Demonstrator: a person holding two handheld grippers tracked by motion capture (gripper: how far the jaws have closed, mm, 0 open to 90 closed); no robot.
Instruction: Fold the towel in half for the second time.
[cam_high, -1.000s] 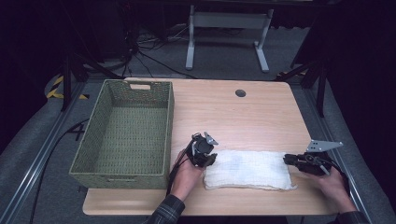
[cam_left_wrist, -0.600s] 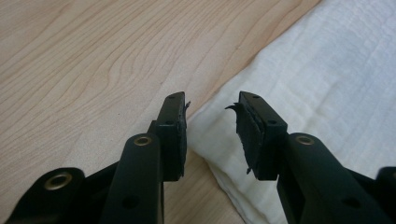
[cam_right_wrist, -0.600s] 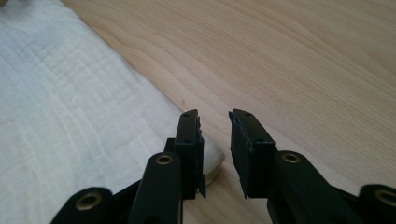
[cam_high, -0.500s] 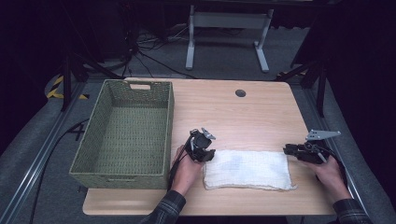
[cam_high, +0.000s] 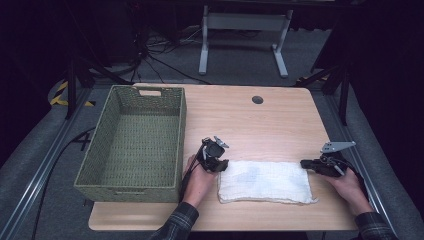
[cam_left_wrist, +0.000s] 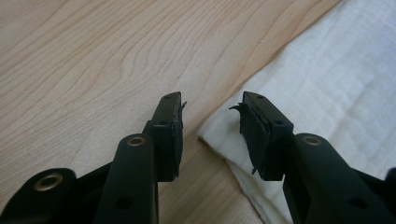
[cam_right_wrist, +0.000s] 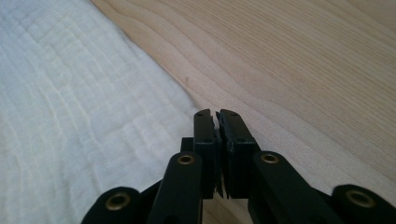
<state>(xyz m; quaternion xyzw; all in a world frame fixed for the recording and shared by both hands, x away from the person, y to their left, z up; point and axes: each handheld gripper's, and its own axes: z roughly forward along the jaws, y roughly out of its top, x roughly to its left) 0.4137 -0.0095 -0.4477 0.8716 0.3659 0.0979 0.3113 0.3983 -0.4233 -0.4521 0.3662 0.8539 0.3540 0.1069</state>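
Observation:
A white folded cloth lies flat near the front edge of the wooden table. My left gripper is at the cloth's left end. Its jaws have just been opening, and in the left gripper view they stand apart over the cloth's corner without pressing on it. My right gripper is at the cloth's right end. Its jaws have just been closing, and in the right gripper view they are together beside the cloth's edge, with no cloth visible between them.
A green woven basket stands empty on the left half of the table, close to my left hand. A round cable hole sits near the far edge. Beyond the table, on the dark floor, are a metal stand and cables.
The right gripper has shifted slightly at the cloth's right end. The left hand has stayed where it was, and the cloth has not moved.

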